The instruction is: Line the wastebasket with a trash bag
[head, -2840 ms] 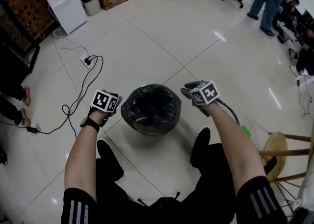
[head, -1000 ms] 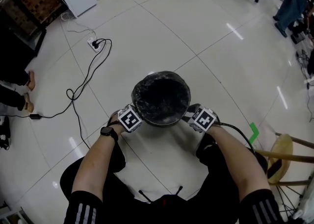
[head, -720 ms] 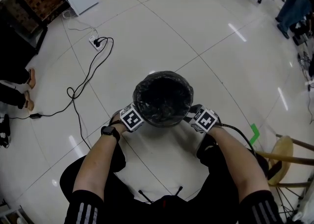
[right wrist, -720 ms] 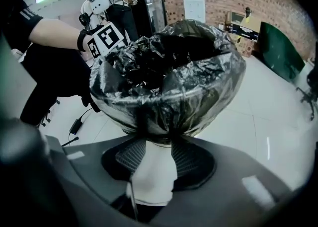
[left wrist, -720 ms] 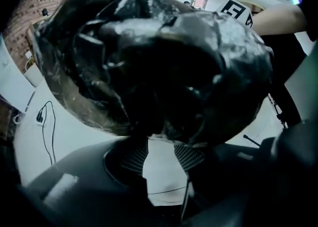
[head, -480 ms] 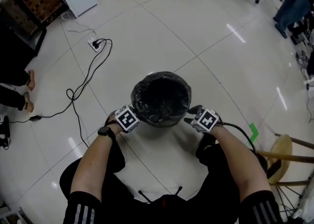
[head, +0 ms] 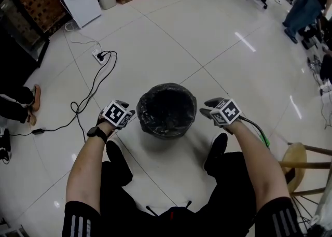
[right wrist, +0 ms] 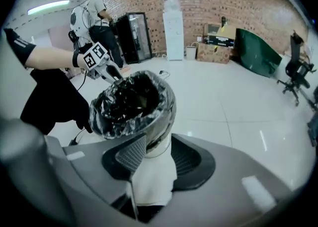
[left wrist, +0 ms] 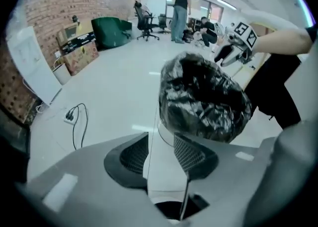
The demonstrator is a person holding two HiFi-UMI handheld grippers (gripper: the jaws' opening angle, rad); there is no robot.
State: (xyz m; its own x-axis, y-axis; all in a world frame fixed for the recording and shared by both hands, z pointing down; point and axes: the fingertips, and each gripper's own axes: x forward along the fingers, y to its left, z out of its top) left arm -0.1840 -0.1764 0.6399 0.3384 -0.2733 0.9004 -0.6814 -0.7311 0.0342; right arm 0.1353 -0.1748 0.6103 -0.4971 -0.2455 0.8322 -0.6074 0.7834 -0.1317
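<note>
The wastebasket (right wrist: 158,144) is a small round bin with a pale, smooth wall, standing upright on the glossy white tiled floor (head: 155,49). A black trash bag (head: 166,107) lines it: the thin, shiny, crinkled film drops into the bin, so the inside reads as a dark hollow from above. Its top edge is turned out over the rim all the way round and hangs in loose, rumpled folds over the upper part of the wall. The pale lower wall shows bare beneath it, and the mouth stands wide open.
</note>
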